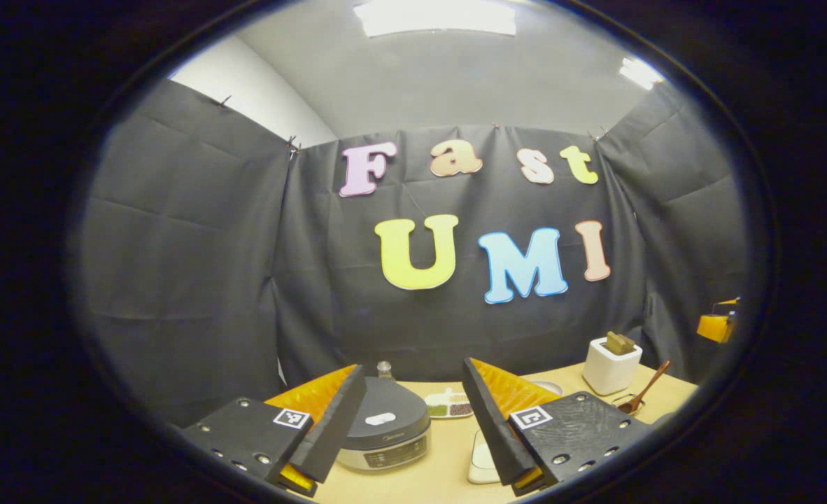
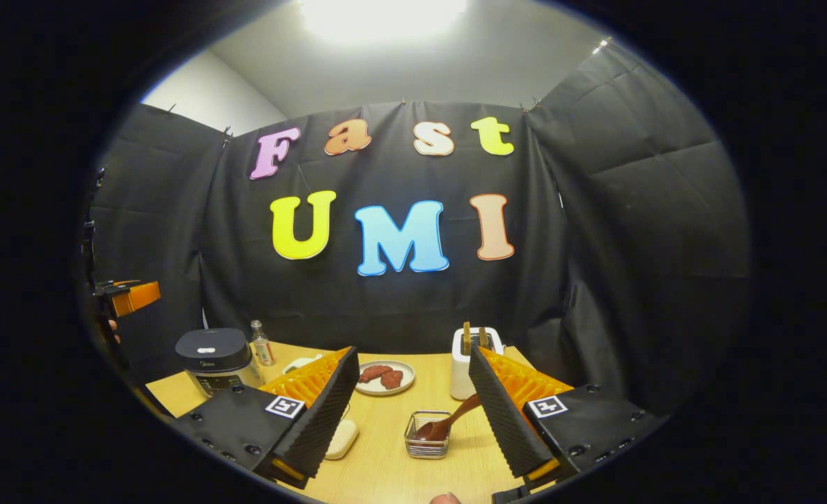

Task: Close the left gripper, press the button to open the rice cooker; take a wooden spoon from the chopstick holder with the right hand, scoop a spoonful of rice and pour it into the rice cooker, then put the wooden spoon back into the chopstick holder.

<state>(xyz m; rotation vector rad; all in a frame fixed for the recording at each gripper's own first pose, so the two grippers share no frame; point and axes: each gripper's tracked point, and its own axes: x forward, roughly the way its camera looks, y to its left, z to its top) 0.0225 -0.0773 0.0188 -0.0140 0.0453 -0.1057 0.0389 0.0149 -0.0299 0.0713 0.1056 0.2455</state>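
Note:
The rice cooker [image 1: 385, 428], dark lid down, stands on the wooden table just beyond my left gripper [image 1: 412, 371], which is open and holds nothing. The right gripper view has the cooker [image 2: 210, 358] at the far left. A wooden spoon [image 2: 450, 422] leans bowl-down in a small wire basket [image 2: 426, 443], between the fingers of my open, empty right gripper [image 2: 411, 353] and a little ahead of them. In the left gripper view the spoon [image 1: 644, 390] is at the far right. A divided dish of grains [image 1: 448, 404] lies behind the cooker.
A white square holder [image 2: 475, 360] with wooden handles stands behind the basket. A plate of red pieces [image 2: 385, 376], a small bottle [image 2: 262, 344] and a white oblong object [image 2: 341, 437] are on the table. Black cloth walls close the back and sides.

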